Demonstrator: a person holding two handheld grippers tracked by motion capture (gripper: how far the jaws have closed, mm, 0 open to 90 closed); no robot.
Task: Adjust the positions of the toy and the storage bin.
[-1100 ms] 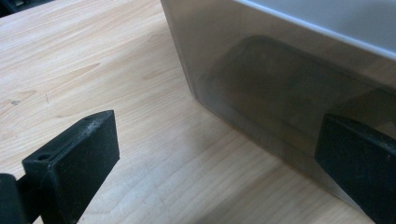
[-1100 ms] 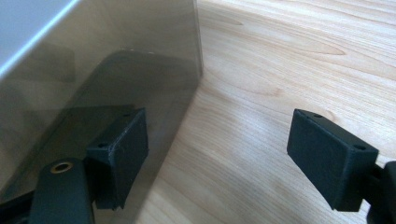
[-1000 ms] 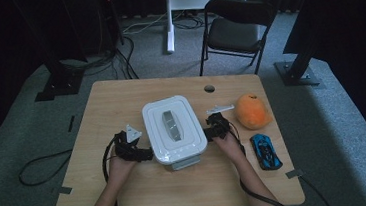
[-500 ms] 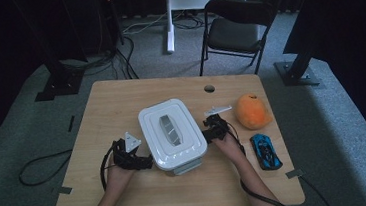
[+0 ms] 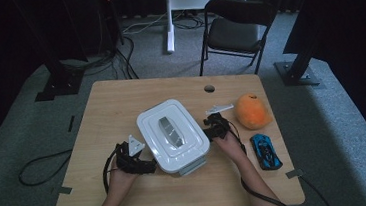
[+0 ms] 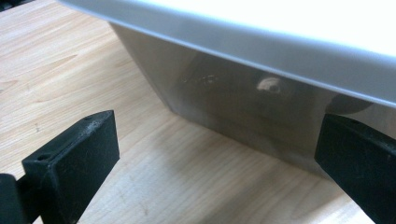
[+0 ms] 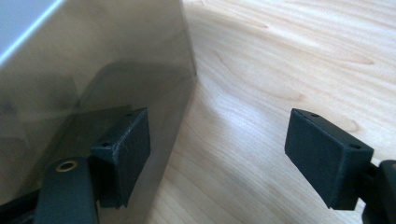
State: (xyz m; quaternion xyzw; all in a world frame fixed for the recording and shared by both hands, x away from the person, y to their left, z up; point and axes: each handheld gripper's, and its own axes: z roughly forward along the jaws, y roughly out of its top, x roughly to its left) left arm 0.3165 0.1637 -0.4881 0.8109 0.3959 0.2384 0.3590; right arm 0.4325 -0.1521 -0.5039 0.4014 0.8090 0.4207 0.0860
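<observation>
A white lidded box [image 5: 173, 134] with a grey handle on its lid sits turned at an angle in the middle of the wooden table [image 5: 116, 104]. My left gripper [image 5: 145, 165] is at the box's front left corner. In the left gripper view the left gripper [image 6: 215, 163] stands open, with the box's translucent wall [image 6: 224, 107] just ahead under the lid rim [image 6: 233, 42]. My right gripper [image 5: 210, 130] is at the box's right side. It is the right gripper [image 7: 224, 158] with open jaws, one alongside the box wall [image 7: 93, 70] and bare wood between them.
An orange round soft thing [image 5: 252, 111] lies right of the box, and a blue toy car [image 5: 266, 151] lies nearer the front right. A black chair [image 5: 237, 28] and stand legs are on the floor behind the table. A cable hole [image 5: 209, 88] marks the far edge.
The box has turned anticlockwise on the table. My left gripper has moved toward the table's front edge, along the box's left side to its front corner. The right gripper has stayed put.
</observation>
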